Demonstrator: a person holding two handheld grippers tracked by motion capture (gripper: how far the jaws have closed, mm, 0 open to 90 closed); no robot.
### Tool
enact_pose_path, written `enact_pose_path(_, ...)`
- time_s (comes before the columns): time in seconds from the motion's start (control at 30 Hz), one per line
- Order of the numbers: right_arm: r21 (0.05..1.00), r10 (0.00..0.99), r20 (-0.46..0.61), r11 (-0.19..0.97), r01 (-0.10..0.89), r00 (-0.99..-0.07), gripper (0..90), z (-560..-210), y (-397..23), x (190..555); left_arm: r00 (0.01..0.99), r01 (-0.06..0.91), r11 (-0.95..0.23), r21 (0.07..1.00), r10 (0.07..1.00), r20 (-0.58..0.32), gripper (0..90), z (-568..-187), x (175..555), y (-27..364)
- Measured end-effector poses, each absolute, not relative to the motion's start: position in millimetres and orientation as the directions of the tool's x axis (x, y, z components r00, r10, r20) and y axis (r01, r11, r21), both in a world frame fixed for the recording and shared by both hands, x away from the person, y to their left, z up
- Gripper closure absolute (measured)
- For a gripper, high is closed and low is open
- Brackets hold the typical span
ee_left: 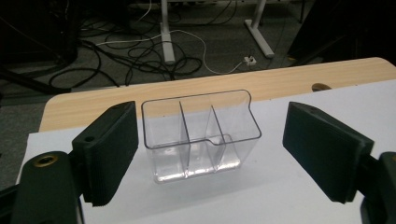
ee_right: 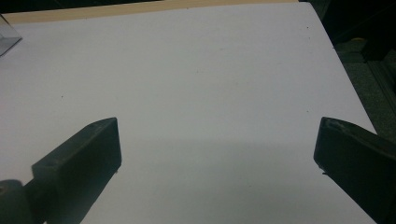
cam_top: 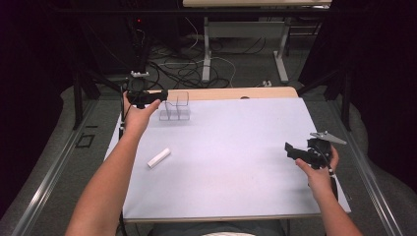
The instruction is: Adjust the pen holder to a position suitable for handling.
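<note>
A clear plastic container [cam_top: 175, 107] with three compartments stands near the far left of the white sheet [cam_top: 231, 147]. In the left gripper view the container [ee_left: 201, 135] is upright and empty, a short way ahead of the jaws. My left gripper [cam_top: 162, 93] is open beside it, on its left in the high view, and its pads do not touch the container. A small white bar [cam_top: 159, 158] lies on the sheet nearer the person's left forearm. My right gripper [cam_top: 291, 149] is open above the sheet's right side, with nothing between its fingers [ee_right: 93, 144].
The sheet covers a wooden table whose bare far edge [cam_top: 231, 93] shows behind the container. Beyond it are table legs [cam_top: 206, 49] and tangled cables [cam_top: 182, 64] on the floor. A corner of the container [ee_right: 7, 39] shows at the top left of the right gripper view.
</note>
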State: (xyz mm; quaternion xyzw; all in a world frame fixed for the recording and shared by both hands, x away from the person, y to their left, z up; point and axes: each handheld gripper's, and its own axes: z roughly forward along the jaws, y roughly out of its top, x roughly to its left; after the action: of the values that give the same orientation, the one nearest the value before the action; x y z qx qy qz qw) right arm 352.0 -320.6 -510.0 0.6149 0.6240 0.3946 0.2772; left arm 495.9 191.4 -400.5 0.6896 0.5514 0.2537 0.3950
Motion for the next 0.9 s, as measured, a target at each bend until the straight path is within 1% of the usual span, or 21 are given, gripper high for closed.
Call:
enact_pose_path(0.3,0.835,0.986,0.138,-0.064,0.547,-0.095,0.4,-511,-322,352,0.227,0.578,-0.072,0.813,0.971,-0.076,23.1,-409,511,192)
enact_pose_path(0.47,0.833,0.986,0.140,-0.065,0.549,-0.095,0.6,-511,-322,353,0.223,0.586,-0.075,0.807,0.972,-0.072,24.7,-415,517,193)
enact_pose_path(0.5,0.830,0.986,0.139,-0.063,0.554,-0.097,0.7,-511,-322,352,0.221,0.593,-0.079,0.801,0.973,-0.068,27.7,-415,518,194)
enact_pose_path(0.57,0.833,0.985,0.141,-0.064,0.549,-0.099,0.6,-511,-322,353,0.216,0.595,-0.070,0.801,0.974,-0.075,28.1,-418,520,193)
enact_pose_path(0.63,0.831,0.985,0.143,-0.066,0.553,-0.098,0.7,-512,-321,353,0.215,0.599,-0.081,0.796,0.975,-0.062,31.1,-419,522,192)
enact_pose_path(0.7,0.831,0.985,0.143,-0.065,0.553,-0.099,0.7,-512,-321,352,0.216,0.603,-0.093,0.792,0.975,-0.049,32.4,-421,524,192)
enact_pose_path(0.8,0.838,0.986,0.141,-0.068,0.542,-0.094,0.7,-512,-320,353,0.205,0.597,-0.079,0.798,0.977,-0.057,33.9,-423,528,194)
enact_pose_path(0.9,0.828,0.985,0.139,-0.059,0.558,-0.103,0.9,-511,-321,352,0.196,0.618,-0.089,0.781,0.980,-0.044,35.8,-425,533,196)
